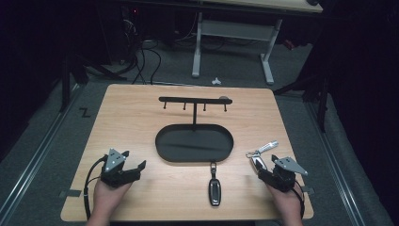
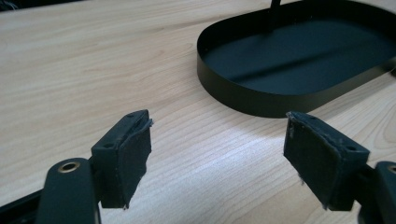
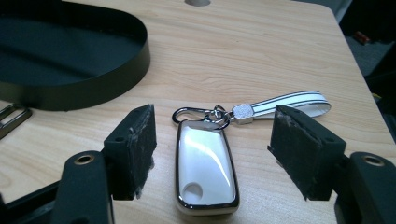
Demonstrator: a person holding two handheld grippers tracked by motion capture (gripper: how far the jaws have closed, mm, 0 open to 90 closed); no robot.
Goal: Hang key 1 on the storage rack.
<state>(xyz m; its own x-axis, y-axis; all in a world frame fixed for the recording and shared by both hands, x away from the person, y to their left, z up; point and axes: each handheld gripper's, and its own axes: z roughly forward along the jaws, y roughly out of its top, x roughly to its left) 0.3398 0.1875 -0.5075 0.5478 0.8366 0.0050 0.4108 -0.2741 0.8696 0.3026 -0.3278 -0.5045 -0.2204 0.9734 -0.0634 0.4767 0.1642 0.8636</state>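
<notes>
On a wooden table (image 1: 136, 108), the left gripper (image 1: 134, 165) rests with its jaws spread on nothing, well apart from a black oval key tray (image 1: 194, 143) and the dark key fob (image 1: 214, 190) below it. The right gripper (image 3: 212, 154), jaws wide, straddles a white, chrome-edged key fob (image 3: 205, 170) lying flat, its long axis pointing straight ahead between the pads, untouched; its striped strap (image 3: 289, 102) trails rightward.
</notes>
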